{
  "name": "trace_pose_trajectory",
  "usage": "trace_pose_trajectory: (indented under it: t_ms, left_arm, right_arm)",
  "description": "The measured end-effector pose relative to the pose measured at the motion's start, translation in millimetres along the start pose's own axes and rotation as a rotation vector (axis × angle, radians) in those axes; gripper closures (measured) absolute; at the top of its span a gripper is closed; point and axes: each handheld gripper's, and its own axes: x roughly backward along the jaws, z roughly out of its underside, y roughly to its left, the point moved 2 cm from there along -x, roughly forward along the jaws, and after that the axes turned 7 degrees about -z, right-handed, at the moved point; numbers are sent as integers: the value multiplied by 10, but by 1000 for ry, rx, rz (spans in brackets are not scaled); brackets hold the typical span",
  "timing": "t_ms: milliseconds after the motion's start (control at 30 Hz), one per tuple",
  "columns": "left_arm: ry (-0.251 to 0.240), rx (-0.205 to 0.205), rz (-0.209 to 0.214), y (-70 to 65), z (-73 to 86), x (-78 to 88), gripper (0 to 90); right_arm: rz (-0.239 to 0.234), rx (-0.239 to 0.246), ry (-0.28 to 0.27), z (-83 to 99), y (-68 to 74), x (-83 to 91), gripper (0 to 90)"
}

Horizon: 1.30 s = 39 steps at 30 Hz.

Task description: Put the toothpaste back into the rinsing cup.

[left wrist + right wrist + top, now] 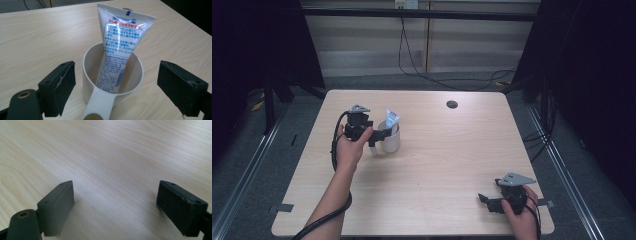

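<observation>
Tube standing tilted inside cup on worktop, just released by judgement; left claw spread wide around cup, pinching nothing; right claw spread, idle over bare wood; next, backing away without tipping cup.

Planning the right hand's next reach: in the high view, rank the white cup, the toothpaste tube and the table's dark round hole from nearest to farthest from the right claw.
1. White cup, left of centre.
2. Toothpaste tube, standing in that cup; nearly level with it.
3. Dark round hole, far side.
</observation>
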Motion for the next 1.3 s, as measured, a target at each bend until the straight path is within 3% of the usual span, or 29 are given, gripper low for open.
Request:
trace_pose_trajectory:
  t_ms: [167, 567, 1300]
  left_arm:
    - [7, 24, 16, 21, 54, 43, 152]
    - [-15, 16, 20, 61, 154, 185, 154]
    - [-25, 27, 14, 117, 400, 292, 154]
  right_arm:
    - [0, 0, 0, 0, 0, 0, 139]
    - [0, 0, 0, 0, 0, 0, 139]
    - [0, 0, 0, 0, 0, 0, 139]
